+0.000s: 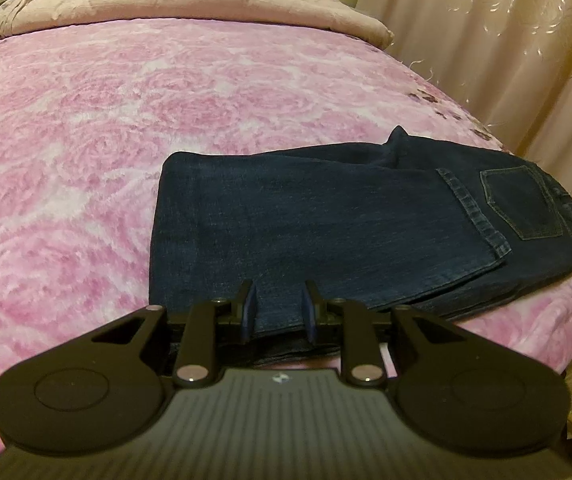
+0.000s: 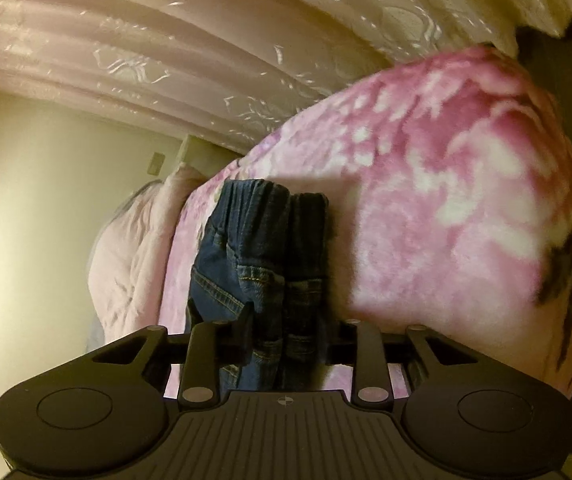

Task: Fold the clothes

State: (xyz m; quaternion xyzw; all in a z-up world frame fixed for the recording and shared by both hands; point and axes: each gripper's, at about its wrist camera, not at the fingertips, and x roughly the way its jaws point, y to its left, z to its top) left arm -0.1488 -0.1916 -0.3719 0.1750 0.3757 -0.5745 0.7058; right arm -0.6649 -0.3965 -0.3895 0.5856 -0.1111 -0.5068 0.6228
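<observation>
The left tool (image 1: 278, 306) stands half open over the jeans' (image 1: 325, 224) edge, gripping nothing. The right tool (image 2: 286, 344) is closed on the thick waistband end. Denim is heavy and limp; hold several layers together.

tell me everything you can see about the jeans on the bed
The dark blue denim jeans lie folded on the pink floral fleece blanket, near its right edge. A back patch pocket with lighter stitching faces up, and a hemmed leg end lies across the top. The left hand-held gripper has its fingers apart around the near edge. The right hand-held gripper is closed on the bunched waistband end.
</observation>
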